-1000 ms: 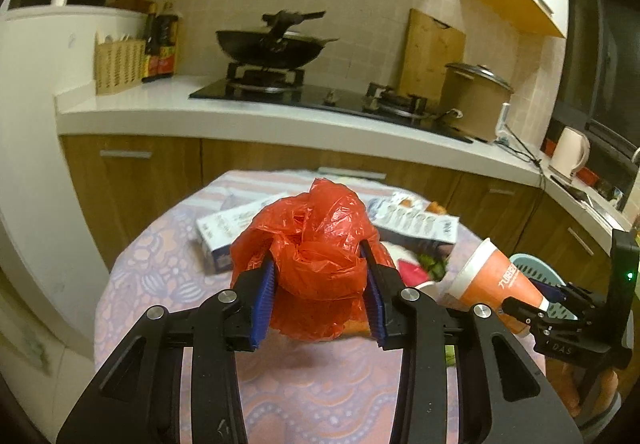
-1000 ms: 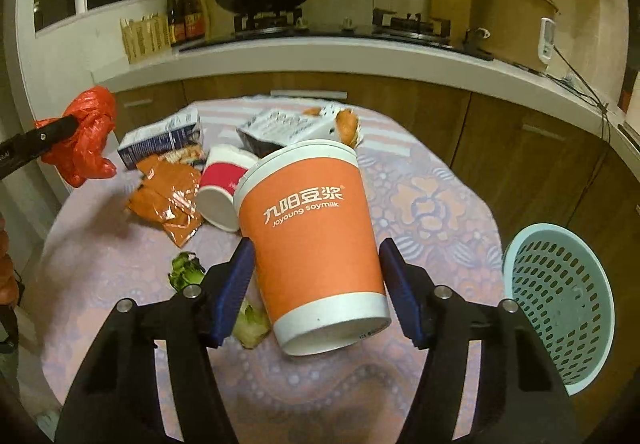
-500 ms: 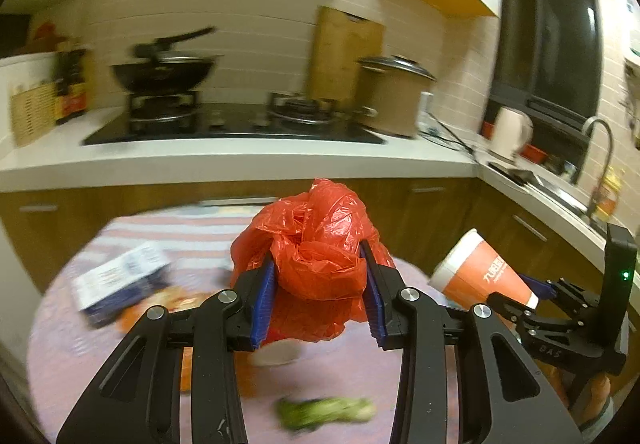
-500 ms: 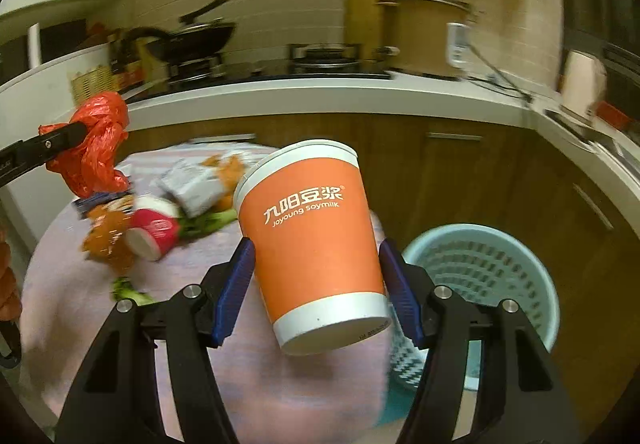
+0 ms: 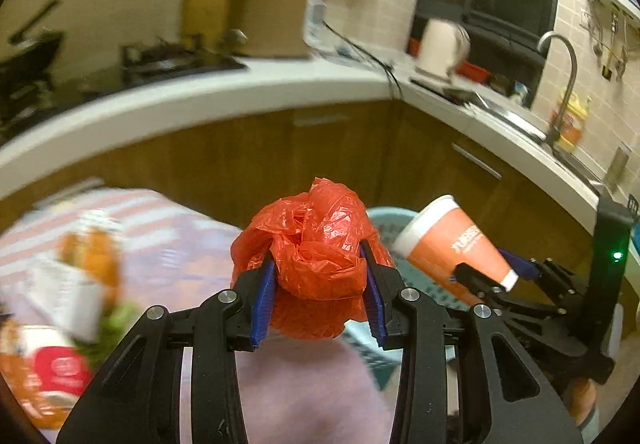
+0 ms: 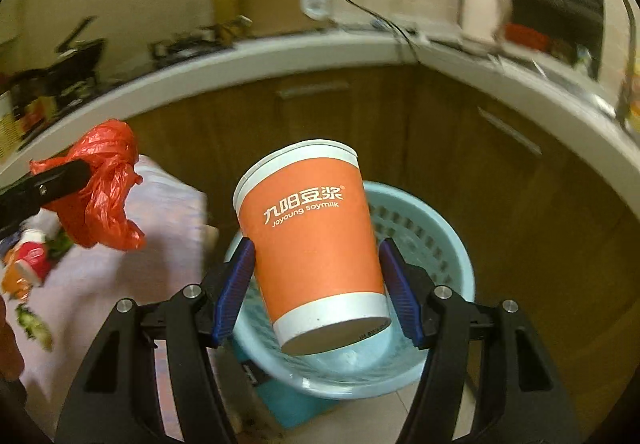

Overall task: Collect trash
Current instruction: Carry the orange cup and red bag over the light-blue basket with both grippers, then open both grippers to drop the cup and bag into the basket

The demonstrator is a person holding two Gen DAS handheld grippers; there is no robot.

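Note:
My left gripper (image 5: pixel 318 292) is shut on a crumpled red plastic bag (image 5: pixel 316 244) and holds it in the air over the table's right edge. The bag also shows in the right wrist view (image 6: pixel 100 183). My right gripper (image 6: pixel 316 284) is shut on an orange paper soymilk cup (image 6: pixel 316 240), held upside down above a light blue perforated trash basket (image 6: pixel 436 252) on the floor. The cup (image 5: pixel 452 244) and the basket (image 5: pixel 376 348) also show in the left wrist view, right of the bag.
A round table with a pink patterned cloth (image 5: pixel 180 244) holds more trash at the left: a red and white cup (image 5: pixel 52 368), wrappers and green vegetable scraps (image 6: pixel 34 320). A curved counter (image 5: pixel 200 103) with wooden cabinets stands behind, with a pot, kettle and sink.
Both grippers have swung to the right with their loads. The cup is now over the blue basket, and the red bag has come to the table's right edge.

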